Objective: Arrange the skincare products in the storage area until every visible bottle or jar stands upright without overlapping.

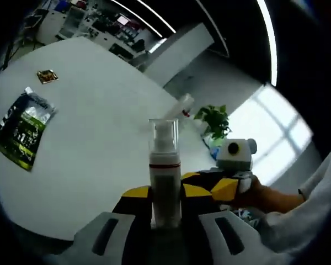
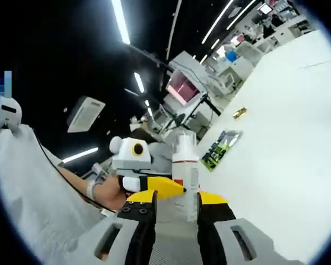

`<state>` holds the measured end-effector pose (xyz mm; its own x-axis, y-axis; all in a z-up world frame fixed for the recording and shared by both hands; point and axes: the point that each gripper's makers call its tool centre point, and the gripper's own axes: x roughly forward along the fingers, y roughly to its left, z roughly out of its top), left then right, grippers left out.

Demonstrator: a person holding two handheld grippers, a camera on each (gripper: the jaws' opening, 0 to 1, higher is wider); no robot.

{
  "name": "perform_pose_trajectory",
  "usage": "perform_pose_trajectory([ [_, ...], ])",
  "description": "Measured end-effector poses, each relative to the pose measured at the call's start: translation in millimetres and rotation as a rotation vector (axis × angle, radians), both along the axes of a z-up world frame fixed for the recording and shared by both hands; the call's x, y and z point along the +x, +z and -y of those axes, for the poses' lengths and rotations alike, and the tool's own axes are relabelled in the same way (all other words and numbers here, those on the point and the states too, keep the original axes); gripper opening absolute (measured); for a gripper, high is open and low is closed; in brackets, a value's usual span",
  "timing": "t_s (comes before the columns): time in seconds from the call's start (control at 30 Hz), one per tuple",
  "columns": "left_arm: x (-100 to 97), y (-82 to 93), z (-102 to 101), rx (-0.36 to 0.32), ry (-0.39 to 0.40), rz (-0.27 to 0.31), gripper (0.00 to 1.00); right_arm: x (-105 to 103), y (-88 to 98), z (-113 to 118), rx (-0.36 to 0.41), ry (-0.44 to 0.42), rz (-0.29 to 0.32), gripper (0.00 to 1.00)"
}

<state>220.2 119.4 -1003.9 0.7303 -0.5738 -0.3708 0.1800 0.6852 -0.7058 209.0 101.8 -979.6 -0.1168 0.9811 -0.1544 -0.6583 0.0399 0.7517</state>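
- Nearest in the left gripper view, the left gripper (image 1: 165, 221) has its jaws closed on the lower body of the pump bottle (image 1: 165, 182), upright above the white table (image 1: 99, 154).
- Its clear cap looks fragile and the smooth plastic slippery; the body is the better place to hold.
- A green sachet (image 1: 23, 130) lies near the table's left edge.
- The right gripper (image 2: 171, 212) has narrow jaws around the same bottle's base; whether they press it, one cannot tell.

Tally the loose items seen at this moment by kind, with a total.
Pump bottles: 1, the pump bottle between the jaws of both tools
Green packets: 1, the green packet lying flat on the table
Small gold wrappers: 1, the gold wrapper
Potted plants: 1, the potted plant
Total: 4
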Motion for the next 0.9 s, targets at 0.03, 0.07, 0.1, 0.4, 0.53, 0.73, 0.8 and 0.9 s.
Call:
perform_pose_trajectory([
  [0.03,-0.5,-1.7,1,0.023,-0.003,-0.007,0.15,1,1.7,-1,0.001,-0.006,0.009,0.28],
  [0.07,-1.9,-5.2,1,0.057,-0.015,-0.012,0.15,4,1.7,-4,-0.013,-0.029,0.017,0.27],
  [0.1,-3.0,-8.6,1,0.091,-0.025,-0.015,0.15,5,1.4,-6,-0.023,-0.043,0.014,0.26],
  [0.4,-11.0,-19.3,16,0.242,-0.110,-0.028,0.15,6,-21.8,-20,-0.195,-0.091,-0.028,0.21],
  [0.53,-12.3,-20.9,15,0.269,-0.122,-0.026,0.15,5,-26.0,-21,-0.217,-0.097,-0.033,0.19],
  [0.73,-12.6,-25.4,13,0.310,-0.128,-0.034,0.15,4,-31.9,-21,-0.262,-0.100,-0.025,0.19],
  [0.8,-12.4,-25.3,13,0.314,-0.129,-0.031,0.15,-1,-35.5,-21,-0.278,-0.088,-0.019,0.19],
  [0.9,-13.9,-27.2,13,0.331,-0.140,-0.033,0.15,-1,-37.7,-19,-0.288,-0.090,-0.021,0.18],
])
